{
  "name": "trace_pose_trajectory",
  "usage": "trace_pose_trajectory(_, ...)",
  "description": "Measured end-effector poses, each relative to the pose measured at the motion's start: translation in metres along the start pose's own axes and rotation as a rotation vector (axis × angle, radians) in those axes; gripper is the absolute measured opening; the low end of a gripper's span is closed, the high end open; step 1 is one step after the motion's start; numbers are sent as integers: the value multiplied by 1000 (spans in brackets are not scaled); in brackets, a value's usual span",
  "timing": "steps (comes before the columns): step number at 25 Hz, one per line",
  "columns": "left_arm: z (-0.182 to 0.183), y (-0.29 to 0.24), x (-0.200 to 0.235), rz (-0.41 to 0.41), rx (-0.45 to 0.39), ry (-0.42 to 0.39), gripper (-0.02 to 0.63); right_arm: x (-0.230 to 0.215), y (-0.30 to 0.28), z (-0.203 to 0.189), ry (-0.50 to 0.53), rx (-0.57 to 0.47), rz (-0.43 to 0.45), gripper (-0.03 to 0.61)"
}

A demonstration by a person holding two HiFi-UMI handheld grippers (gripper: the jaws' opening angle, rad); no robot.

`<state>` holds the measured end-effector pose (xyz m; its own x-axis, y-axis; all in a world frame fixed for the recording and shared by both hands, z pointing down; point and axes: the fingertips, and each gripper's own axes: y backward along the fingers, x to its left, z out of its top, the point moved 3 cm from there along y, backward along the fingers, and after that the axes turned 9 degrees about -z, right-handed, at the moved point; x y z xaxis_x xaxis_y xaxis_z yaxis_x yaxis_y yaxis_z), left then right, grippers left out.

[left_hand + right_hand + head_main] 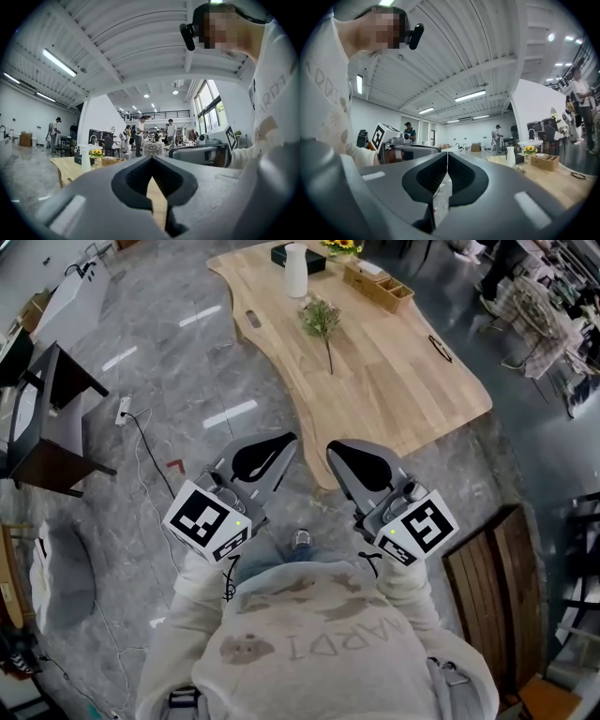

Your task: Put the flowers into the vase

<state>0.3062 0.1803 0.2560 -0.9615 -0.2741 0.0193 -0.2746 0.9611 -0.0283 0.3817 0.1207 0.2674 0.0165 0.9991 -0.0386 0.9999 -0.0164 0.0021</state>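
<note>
The left tongs (272,454) and right tongs (354,463) are both closed on nothing, tips touching, held short of the near edge of the desk (403,381). The task looks not yet begun. The flowers (322,320) lie flat on the desk's far half, well apart from the tongs and near the upright vase (296,270) by the far edge. Their long axis runs from far edge to near edge, with the blooms toward the vase and the stem end toward the tongs.

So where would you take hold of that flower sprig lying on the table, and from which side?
By the bare stem, I'd say. The flower sprig lies flat on the table, its leafy head toward the vase and its thin stem pointing at the person. Come straight down from above, jaws across the stem, below the leaves so nothing gets crushed.
</note>
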Motion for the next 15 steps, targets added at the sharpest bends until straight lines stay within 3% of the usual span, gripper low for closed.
trace_pose_trajectory(7,0,-15,23,-7,13,-10,0,-18,-13,0,-20,-10,-13,25)
trace_pose_trajectory(15,-4,-26,58,-75,5,-14,0,-31,-39,-5,-23,0,-82,25)
